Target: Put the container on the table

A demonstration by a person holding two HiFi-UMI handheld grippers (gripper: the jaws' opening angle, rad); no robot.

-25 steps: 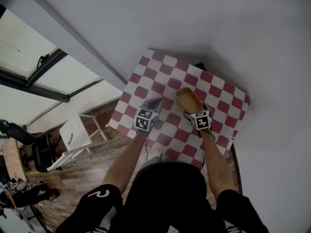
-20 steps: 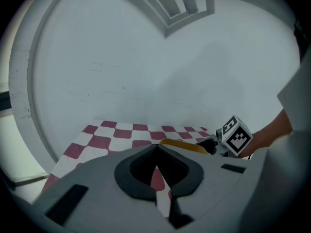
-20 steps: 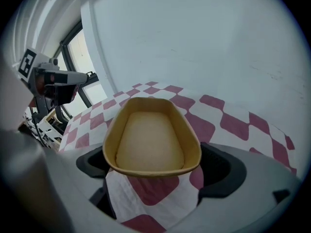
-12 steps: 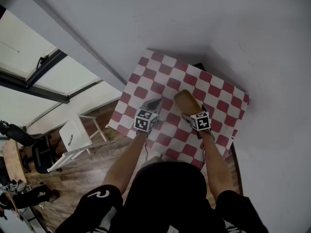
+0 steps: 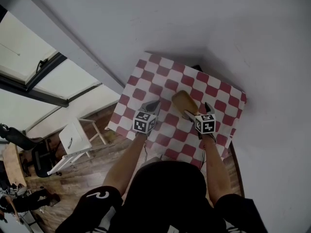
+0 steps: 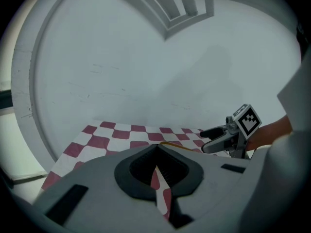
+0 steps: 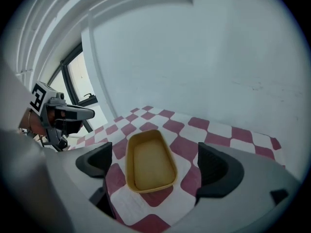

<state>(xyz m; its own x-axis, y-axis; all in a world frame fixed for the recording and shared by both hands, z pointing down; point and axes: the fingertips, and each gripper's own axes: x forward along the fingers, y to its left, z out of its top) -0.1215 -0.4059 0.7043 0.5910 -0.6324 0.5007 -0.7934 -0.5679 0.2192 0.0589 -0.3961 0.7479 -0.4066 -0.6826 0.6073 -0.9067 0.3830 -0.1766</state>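
Observation:
A shallow yellow container (image 5: pixel 184 102) lies flat on the red-and-white checked table (image 5: pixel 155 79), open side up. My right gripper (image 5: pixel 198 112) is just behind it on the near side, open, its jaws wide apart and off the rim. In the right gripper view the container (image 7: pixel 149 161) lies on the cloth between and ahead of the two dark fingers (image 7: pixel 219 168). My left gripper (image 5: pixel 153 105) hovers over the cloth left of the container, jaws together with only a thin slit (image 6: pixel 156 165) showing. From there, the right gripper (image 6: pixel 217 138) shows at right, with a thin edge of the container (image 6: pixel 176 145).
White walls close in the table's far and right sides. The table's near-left edge drops to a wood floor where a white stool (image 5: pixel 76 138) stands. A window (image 5: pixel 29 76) runs along the left. A dark object (image 5: pixel 197 67) sits behind the table's back edge.
The container has gone down onto the cloth. My right gripper has opened, let it go and drawn back a little toward me. The left gripper has barely moved.

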